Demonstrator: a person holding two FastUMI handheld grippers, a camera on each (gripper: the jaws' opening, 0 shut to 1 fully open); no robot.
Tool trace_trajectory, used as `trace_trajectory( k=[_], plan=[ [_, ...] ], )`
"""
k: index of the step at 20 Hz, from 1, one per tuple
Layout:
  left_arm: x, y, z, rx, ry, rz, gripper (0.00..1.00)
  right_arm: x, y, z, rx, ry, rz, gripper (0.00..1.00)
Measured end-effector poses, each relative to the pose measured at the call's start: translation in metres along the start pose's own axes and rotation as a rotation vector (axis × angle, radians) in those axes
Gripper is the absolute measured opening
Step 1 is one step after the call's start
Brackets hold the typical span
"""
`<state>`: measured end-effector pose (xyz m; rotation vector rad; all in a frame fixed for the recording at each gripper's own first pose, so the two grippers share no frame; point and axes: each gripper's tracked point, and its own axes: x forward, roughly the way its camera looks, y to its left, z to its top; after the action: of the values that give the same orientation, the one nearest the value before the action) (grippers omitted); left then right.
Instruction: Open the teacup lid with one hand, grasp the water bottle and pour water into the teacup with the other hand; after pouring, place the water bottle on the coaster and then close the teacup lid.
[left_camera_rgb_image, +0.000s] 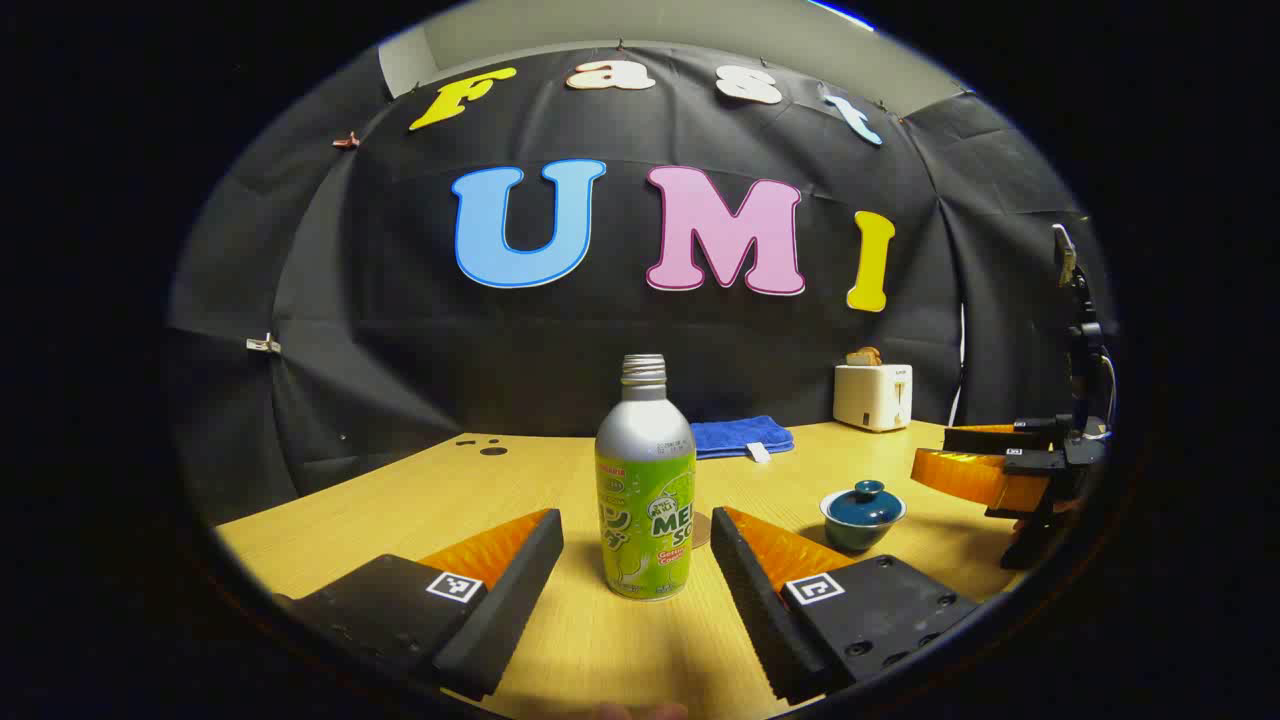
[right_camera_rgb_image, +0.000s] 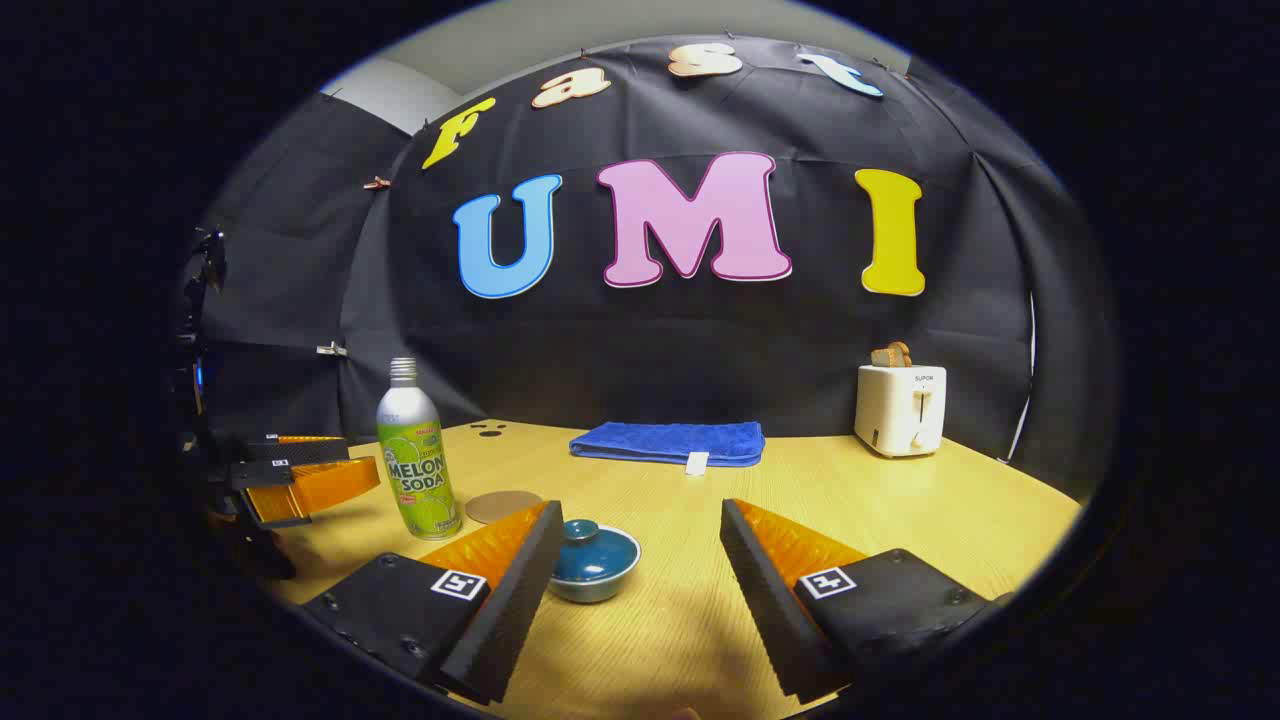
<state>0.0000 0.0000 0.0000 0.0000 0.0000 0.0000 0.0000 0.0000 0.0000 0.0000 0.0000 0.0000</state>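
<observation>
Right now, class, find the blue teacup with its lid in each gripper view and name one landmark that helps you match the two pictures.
Left gripper view: the teacup sits right of centre on the table, to the right of the water bottle.
Right gripper view: the teacup is low and just left of centre, with the water bottle farther left.
Shared landmark: the white toaster at the back right of the table.

Dim booth, sharp centre (edges perhaps warped)
</observation>
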Motion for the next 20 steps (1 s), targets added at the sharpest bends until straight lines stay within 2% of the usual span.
trace_trajectory(
  k=[12,15,20],
  plan=[
    [-0.001,0.001,-0.001,0.002,-0.001,-0.001,0.95,0.001,0.001,-0.002,0.003,0.0,0.0,0.97],
    [-0.002,0.001,0.0,0.002,-0.002,-0.001,0.95,0.003,0.007,-0.003,0.009,0.009,0.048,0.97],
    [-0.002,0.001,-0.001,0.003,-0.002,-0.001,0.94,0.02,0.027,-0.018,-0.025,0.098,0.146,0.87]
  ],
)
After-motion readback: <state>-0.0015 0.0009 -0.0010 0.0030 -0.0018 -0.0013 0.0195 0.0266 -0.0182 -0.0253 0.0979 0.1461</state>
